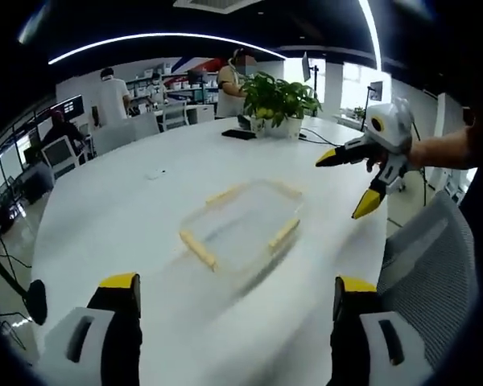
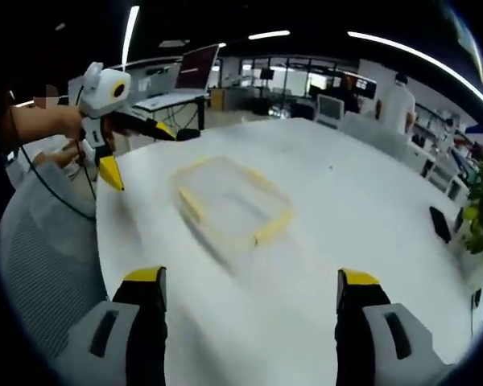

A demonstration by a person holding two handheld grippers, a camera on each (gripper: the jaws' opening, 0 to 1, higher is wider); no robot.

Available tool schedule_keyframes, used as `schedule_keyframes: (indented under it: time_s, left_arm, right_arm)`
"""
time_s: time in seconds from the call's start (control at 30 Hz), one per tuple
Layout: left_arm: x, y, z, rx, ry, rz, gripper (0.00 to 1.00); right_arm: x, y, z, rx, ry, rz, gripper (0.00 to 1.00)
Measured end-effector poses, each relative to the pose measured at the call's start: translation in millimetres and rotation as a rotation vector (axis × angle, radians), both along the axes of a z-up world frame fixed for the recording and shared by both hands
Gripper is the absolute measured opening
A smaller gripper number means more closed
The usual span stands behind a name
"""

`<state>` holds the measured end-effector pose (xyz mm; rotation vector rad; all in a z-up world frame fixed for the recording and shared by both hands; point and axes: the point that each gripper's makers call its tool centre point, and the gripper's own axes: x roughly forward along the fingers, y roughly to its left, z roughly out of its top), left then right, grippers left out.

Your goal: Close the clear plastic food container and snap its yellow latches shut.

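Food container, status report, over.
Left gripper and right gripper open, both off the table. Clear container with yellow latches untouched at centre. Nothing in the way.

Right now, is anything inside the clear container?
The clear container looks empty; the white table shows through it. Motion blur could hide small contents. Both grippers, left gripper and right gripper, hover apart from it.

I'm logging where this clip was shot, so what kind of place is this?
Most likely an open-plan office. A big white table holds the container, with desks and computer monitors behind, people working, and a potted plant.
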<state>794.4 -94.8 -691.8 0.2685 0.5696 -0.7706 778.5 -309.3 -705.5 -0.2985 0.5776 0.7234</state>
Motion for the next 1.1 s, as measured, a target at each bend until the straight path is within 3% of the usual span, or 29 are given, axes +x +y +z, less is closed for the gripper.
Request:
schedule_keyframes:
  time_s: [0.53, 1.1]
  left_arm:
    - [-28.2, 30, -0.6, 0.042, 0.015, 0.048, 0.99]
    - [-37.2, 33, -0.1, 0.048, 0.007, 0.059, 0.99]
  right_arm:
    - [-31, -20, 1.4, -0.011, 0.001, -0.055, 0.97]
    - [-41, -26, -3.0, -0.027, 0.007, -0.065, 1.0]
